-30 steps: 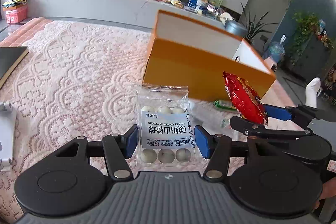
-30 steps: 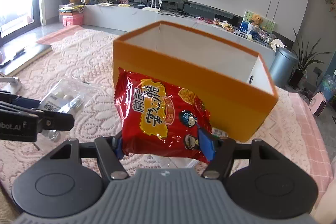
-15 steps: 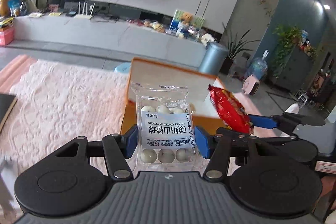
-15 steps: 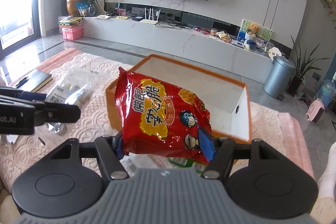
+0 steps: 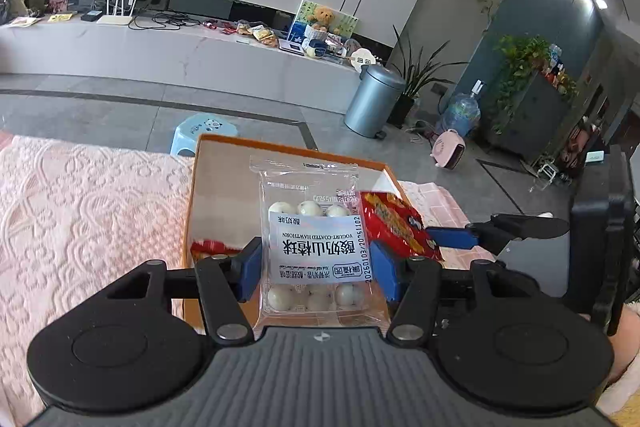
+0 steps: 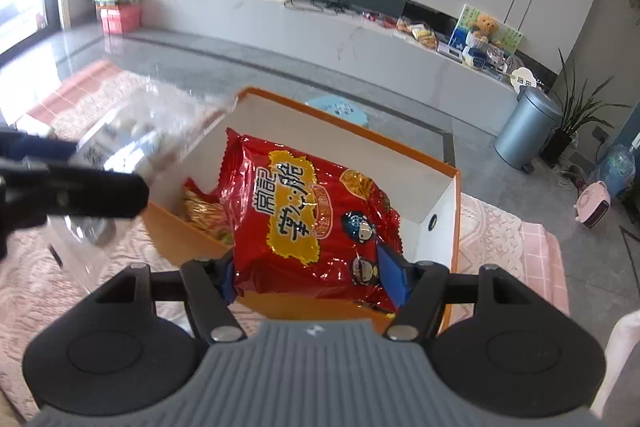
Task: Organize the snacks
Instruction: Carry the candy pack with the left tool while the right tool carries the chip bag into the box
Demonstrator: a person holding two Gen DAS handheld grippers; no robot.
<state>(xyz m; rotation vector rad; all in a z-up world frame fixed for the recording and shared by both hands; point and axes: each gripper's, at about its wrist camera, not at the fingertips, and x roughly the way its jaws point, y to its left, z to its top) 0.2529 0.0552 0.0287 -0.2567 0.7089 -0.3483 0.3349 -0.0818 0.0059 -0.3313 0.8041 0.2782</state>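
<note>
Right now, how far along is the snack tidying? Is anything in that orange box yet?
One red packet already lies inside the orange box. In hand: the left gripper has its jaws shut on a clear bag of yogurt-coated hawthorn balls, and the right gripper grips a red snack bag, both above the open box. Left to do: drop both in.

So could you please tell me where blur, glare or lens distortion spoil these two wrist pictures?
Left wrist view: sharp, the label on the clear hawthorn-ball packet readable; fisheye bends the room's walls and floor lines. Right wrist view: that packet and the left tongs smear with blur at the left edge, window glare washes out the floor there, and the red snack bag shows shiny highlights.
</note>
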